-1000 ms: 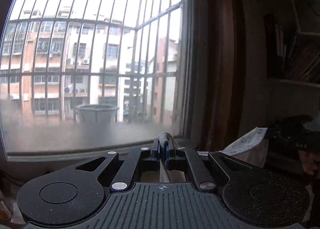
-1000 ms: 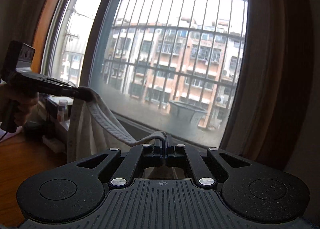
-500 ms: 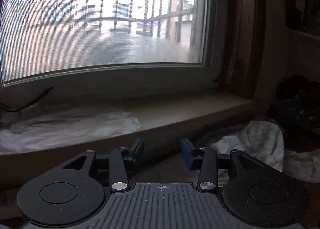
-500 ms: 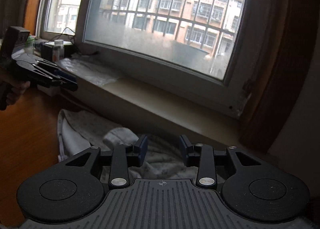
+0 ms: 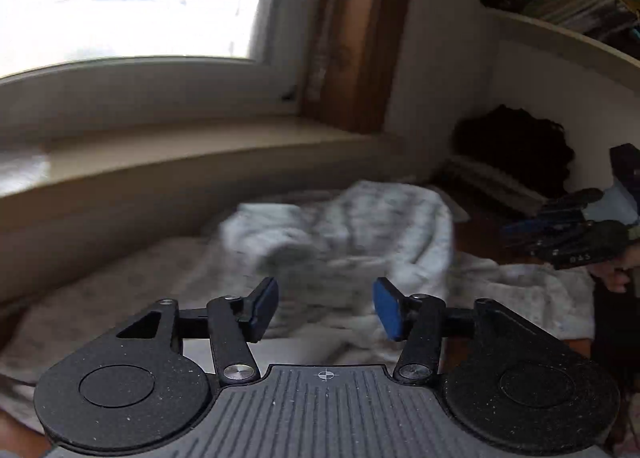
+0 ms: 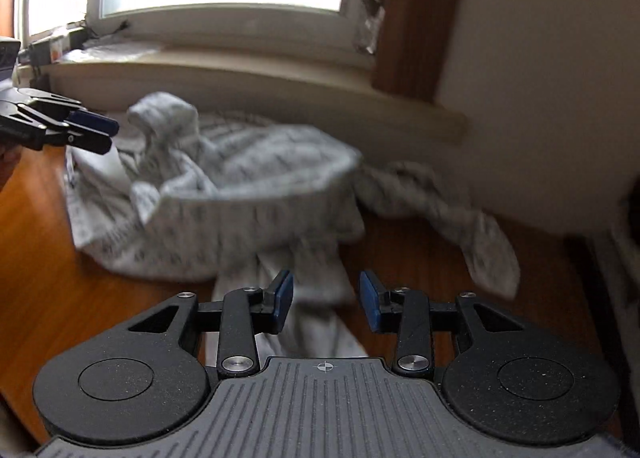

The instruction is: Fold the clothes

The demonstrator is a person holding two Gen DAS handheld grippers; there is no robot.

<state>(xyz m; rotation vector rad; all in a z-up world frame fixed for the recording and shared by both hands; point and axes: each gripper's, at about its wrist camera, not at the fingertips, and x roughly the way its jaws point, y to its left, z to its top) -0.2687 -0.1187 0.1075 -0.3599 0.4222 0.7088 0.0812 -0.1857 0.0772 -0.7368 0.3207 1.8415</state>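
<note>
Garment [image 6: 240, 193]: white, patterned, lying crumpled on the wooden tabletop [image 6: 60, 278] below the windowsill [image 6: 248, 73]. Left claw [image 5: 326, 308]: jaws standing spread, having just been opening, nothing between the pads, cloth lying just ahead and below. Right claw [image 6: 326, 300]: jaws likewise standing apart, hovering over a trailing strip of the garment, not pinching it.

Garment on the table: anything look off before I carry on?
The garment lies crumpled in a heap on the wooden table, one sleeve trailing toward the wall, nothing folded. Both the left gripper and right gripper have just been opening and hold nothing.
</note>
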